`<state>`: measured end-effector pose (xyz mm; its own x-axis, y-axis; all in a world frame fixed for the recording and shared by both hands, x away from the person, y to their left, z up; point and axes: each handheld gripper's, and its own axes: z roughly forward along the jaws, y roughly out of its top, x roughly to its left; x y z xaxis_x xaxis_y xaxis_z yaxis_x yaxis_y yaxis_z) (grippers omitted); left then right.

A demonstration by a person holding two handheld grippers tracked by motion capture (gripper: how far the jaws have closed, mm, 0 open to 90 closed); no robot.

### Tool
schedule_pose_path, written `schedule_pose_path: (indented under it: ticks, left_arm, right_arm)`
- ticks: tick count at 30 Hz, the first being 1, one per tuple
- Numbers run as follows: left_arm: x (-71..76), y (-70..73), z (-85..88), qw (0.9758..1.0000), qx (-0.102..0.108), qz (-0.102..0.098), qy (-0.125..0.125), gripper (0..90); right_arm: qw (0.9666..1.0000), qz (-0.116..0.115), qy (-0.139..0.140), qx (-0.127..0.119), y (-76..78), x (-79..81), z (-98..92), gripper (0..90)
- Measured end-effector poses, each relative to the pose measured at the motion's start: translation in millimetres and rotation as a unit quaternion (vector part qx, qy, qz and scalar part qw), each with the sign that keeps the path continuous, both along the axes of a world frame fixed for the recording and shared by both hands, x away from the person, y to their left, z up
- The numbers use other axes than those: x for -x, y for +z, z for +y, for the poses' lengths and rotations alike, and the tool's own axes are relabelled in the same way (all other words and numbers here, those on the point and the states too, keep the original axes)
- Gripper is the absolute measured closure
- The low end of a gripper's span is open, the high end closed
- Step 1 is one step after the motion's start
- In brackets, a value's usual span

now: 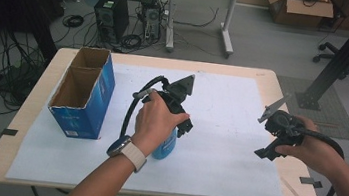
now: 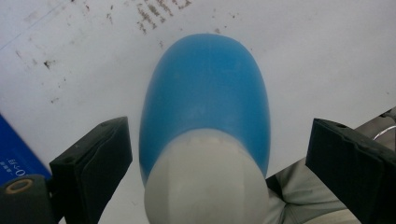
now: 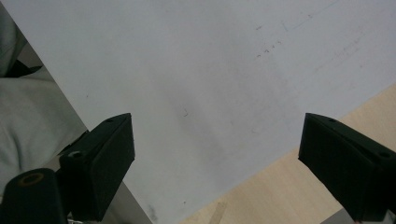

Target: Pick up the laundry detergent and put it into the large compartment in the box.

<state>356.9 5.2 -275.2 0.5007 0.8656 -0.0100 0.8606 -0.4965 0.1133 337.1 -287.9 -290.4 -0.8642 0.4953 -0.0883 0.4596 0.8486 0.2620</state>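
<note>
My left gripper (image 2: 217, 163) hangs spread around the blue bottle (image 2: 205, 98), centre frame in its own view, pads clear of both sides; I should centre on the white cap (image 2: 205, 182), then close evenly.

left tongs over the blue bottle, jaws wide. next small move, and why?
Probably ease the left tongs a little lower around the bottle, then close. In the left gripper view the bottle's white cap sits between the open jaws, with a gap on each side, wider on the right, so nothing is gripped yet. The right tongs are open above the white mat, away from the bottle.
</note>
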Motion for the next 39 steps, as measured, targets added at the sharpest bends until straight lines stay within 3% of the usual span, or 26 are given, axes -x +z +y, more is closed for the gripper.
schedule_pose_path:
  ticks: [16,39]
  left_arm:
    - [-2.1,-9.9,0.9,1.0000,-0.005,0.005,0.000,12.2]
    - [-4.8,-12.5,1.5,1.0000,-0.006,0.003,-0.004,28.6]
  right_arm:
    - [1.0000,0.001,-0.001,-0.001,-1.0,0.4,-0.6,11.0]
    - [1.0000,0.000,-0.003,-0.003,-2.4,-0.8,-1.0,11.0]
